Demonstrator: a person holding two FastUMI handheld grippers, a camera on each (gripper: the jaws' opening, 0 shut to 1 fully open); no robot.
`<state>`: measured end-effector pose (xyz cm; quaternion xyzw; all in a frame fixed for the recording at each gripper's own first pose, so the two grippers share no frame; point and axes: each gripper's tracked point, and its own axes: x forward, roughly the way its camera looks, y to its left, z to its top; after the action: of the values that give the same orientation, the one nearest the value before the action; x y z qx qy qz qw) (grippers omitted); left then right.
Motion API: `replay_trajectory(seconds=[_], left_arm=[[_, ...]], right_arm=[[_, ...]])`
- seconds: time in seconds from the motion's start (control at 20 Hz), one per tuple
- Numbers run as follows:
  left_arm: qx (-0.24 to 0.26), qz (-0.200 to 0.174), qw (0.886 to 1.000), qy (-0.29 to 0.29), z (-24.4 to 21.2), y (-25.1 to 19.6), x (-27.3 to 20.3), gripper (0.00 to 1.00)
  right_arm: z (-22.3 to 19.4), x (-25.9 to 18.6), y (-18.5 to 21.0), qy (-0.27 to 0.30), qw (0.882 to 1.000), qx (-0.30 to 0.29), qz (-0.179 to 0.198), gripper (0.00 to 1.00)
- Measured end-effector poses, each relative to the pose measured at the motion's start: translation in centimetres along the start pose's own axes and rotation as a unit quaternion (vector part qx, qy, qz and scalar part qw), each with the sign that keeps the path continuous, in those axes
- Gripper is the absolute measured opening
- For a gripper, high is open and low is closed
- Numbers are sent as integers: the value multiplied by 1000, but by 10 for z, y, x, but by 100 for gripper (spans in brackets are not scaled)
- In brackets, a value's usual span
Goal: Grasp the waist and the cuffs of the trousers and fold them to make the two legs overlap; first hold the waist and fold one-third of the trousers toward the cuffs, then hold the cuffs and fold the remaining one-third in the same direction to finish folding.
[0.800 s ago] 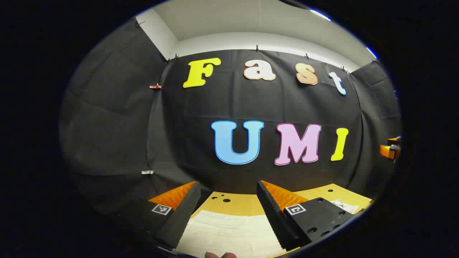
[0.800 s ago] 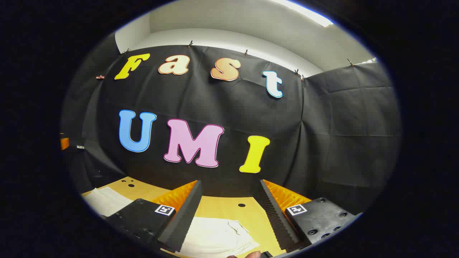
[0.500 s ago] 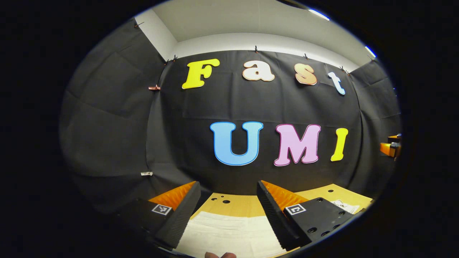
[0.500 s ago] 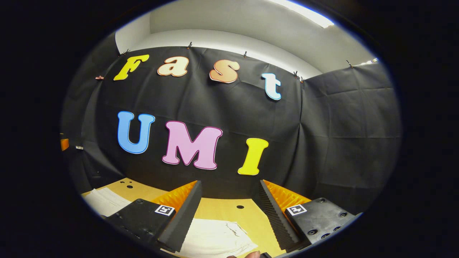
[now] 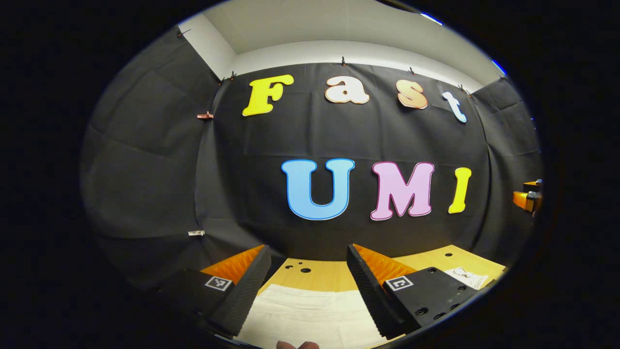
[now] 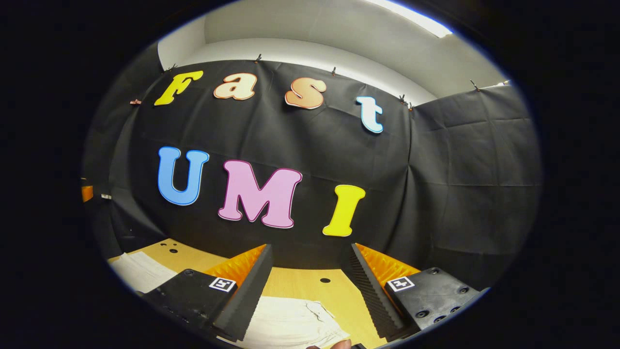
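Tabletop [image 6: 310, 286] (wooden, seemingly holed) bears white trousers [image 6: 290, 322].

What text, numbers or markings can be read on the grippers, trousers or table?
Left gripper: square markers, coded pattern, no words.
Right gripper: same square markers, no words.
Trousers: nothing legible.
Table: no text, only holes.

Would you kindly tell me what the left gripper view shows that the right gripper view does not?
Left gripper view: a flat, smooth stretch of the white fabric trousers between the left tongs. Right gripper view: a rumpled trouser end between the right tongs, and a bright ceiling light strip. Both: open tongs above the light wooden table.
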<state>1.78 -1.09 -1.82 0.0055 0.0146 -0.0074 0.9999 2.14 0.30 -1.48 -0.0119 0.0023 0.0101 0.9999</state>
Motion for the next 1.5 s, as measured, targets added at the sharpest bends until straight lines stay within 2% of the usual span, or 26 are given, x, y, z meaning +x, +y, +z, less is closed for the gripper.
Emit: replay_trajectory(seconds=[0.15,0.3,0.45,0.55,0.7,0.9,1.1,1.3,1.35,1.5], left_arm=[[13,-25,999,18,-21,-2,2,99],[64,-45,996,49,-59,11,0,99],[148,-79,982,82,-103,25,-5,97],[206,-100,967,109,-138,34,-15,98],[283,-134,936,163,-208,43,-41,98],[358,-173,892,214,-273,63,-66,97],[439,-217,832,261,-337,84,-87,96],[502,-218,781,301,-382,111,-89,96],[518,-217,770,303,-389,114,-85,96],[541,-216,752,308,-404,118,-73,96]], right_arm=[[-12,4,-2,9,1000,-21,10,97],[-36,1,-12,32,996,-81,20,97],[-62,-3,-25,53,988,-140,29,97],[-82,-7,-32,75,983,-164,35,97],[-104,-14,-46,100,979,-177,26,97],[-123,-16,-53,122,977,-171,17,97],[-137,-23,-48,136,972,-192,24,97],[-139,-25,-38,138,971,-194,37,97],[-139,-27,-37,137,970,-197,39,97],[-138,-27,-37,138,969,-200,42,97]])
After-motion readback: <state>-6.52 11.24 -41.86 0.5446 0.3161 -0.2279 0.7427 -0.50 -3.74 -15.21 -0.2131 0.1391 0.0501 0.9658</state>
